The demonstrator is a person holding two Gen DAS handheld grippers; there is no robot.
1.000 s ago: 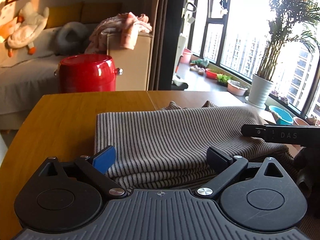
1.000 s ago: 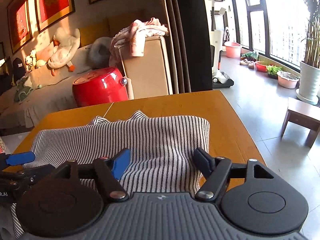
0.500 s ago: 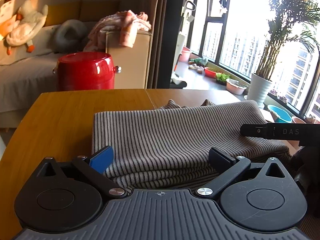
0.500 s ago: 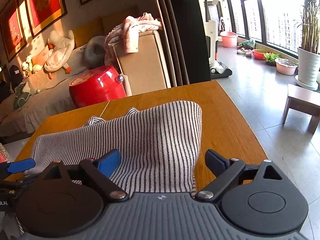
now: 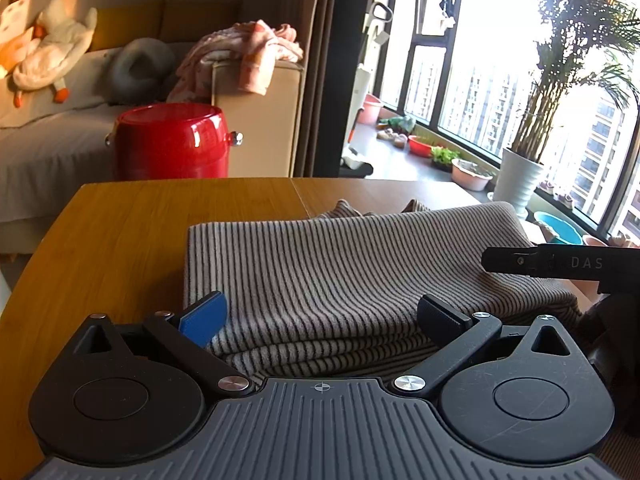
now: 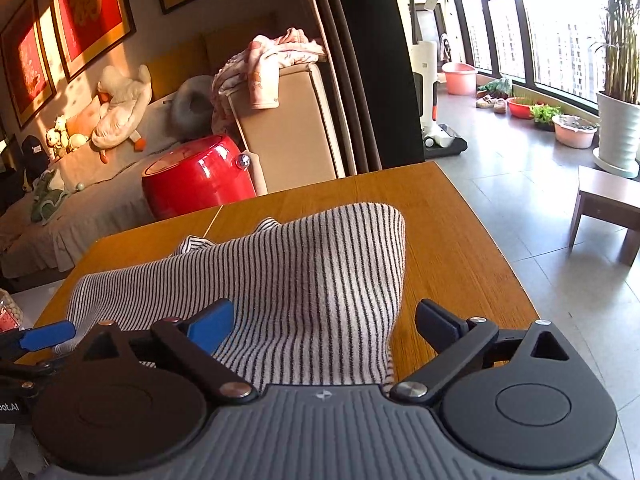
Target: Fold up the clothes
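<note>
A striped garment (image 5: 340,272) lies folded in layers on the wooden table (image 5: 128,232). My left gripper (image 5: 320,316) is open, its fingers on either side of the garment's near edge. In the right wrist view the same garment (image 6: 312,280) is raised into a hump near my right gripper (image 6: 324,318), which is open with the cloth between its fingers. The right gripper's finger (image 5: 560,262) shows at the right of the left wrist view. The left gripper's blue pad (image 6: 46,334) shows at the left of the right wrist view.
A red round stool (image 5: 170,140) stands behind the table's far edge, beside a sofa (image 5: 48,128) with a beige armrest draped in pink cloth (image 5: 244,48). A potted plant (image 5: 520,184) and basins sit by the window. A low stool (image 6: 608,208) stands right of the table.
The right gripper has opened wider and moved back a little. The cloth in front of it has bunched up into a taller hump. The left gripper has hardly moved.
</note>
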